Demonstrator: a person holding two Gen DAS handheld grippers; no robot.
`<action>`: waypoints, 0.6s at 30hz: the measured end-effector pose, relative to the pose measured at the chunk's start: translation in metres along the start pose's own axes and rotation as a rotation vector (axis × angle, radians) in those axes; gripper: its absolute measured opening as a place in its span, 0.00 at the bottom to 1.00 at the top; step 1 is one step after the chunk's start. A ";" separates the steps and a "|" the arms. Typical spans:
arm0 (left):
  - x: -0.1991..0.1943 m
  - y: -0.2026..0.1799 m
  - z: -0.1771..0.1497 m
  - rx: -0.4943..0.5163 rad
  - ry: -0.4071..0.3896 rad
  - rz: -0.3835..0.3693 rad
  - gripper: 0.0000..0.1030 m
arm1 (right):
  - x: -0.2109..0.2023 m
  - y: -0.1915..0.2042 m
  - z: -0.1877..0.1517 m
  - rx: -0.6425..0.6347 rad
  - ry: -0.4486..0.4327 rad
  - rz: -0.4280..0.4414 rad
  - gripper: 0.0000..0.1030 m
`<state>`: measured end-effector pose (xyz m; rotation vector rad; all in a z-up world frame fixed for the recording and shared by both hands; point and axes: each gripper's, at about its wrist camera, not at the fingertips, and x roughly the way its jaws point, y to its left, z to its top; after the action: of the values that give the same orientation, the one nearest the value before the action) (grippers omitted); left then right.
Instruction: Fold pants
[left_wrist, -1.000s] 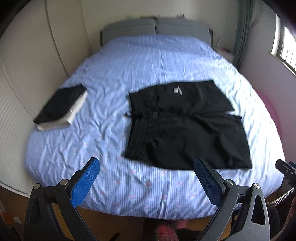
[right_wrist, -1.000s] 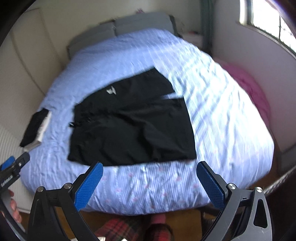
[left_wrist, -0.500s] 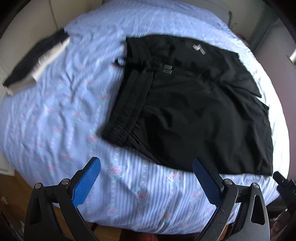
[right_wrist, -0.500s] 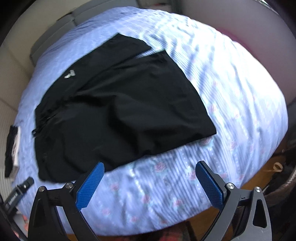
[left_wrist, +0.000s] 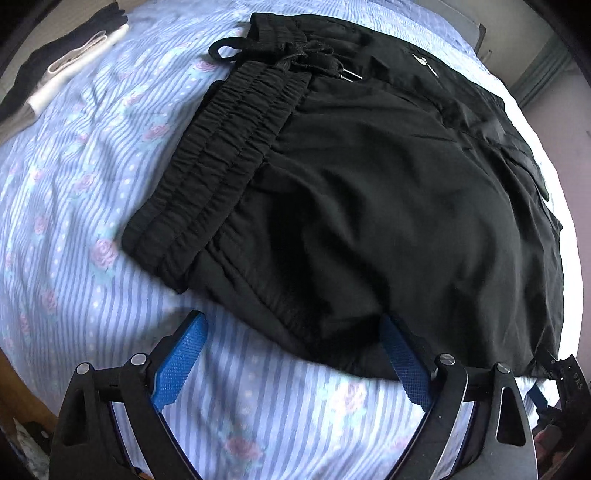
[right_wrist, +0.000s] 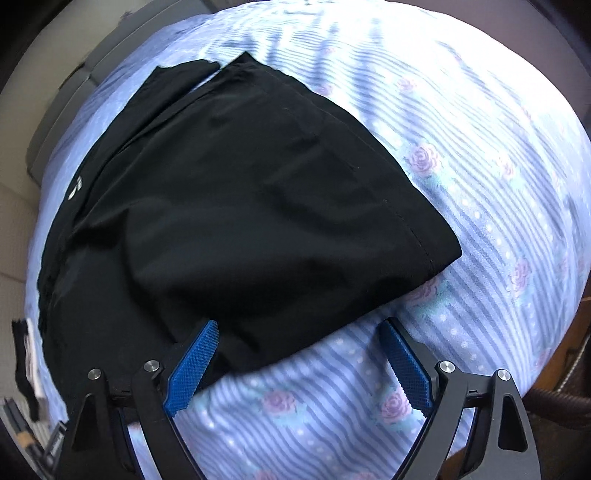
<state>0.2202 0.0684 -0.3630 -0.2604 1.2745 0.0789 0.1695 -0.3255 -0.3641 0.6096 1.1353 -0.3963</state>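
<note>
Black shorts-style pants (left_wrist: 369, 192) lie flat on a blue striped bedspread (left_wrist: 74, 229), elastic waistband (left_wrist: 225, 155) at the left, leg hems at the right (right_wrist: 417, 229). My left gripper (left_wrist: 291, 354) is open just above the near edge of the pants by the waist end; its right fingertip touches the fabric edge. My right gripper (right_wrist: 299, 354) is open at the near edge of the leg end; its left pad overlaps the fabric. Neither holds anything.
A folded dark garment with a white layer (left_wrist: 62, 70) lies at the far left of the bed. The bed's near edge drops to a wooden floor (right_wrist: 554, 373). A grey headboard (right_wrist: 74, 85) stands at the far end.
Both grippers have come down and forward from a high view of the whole bed to the near edge of the pants. The pants have not moved.
</note>
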 end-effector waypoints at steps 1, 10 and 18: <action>0.001 -0.001 0.003 -0.009 0.000 -0.006 0.87 | 0.001 0.001 0.002 0.005 -0.001 -0.007 0.88; -0.018 -0.027 0.037 0.069 -0.014 0.044 0.09 | -0.007 0.009 0.039 -0.020 0.015 -0.034 0.15; -0.096 -0.032 0.054 0.084 -0.088 0.048 0.07 | -0.100 0.060 0.092 -0.134 -0.104 0.120 0.06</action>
<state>0.2490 0.0589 -0.2522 -0.1523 1.1932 0.0764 0.2321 -0.3384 -0.2302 0.5311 1.0116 -0.2439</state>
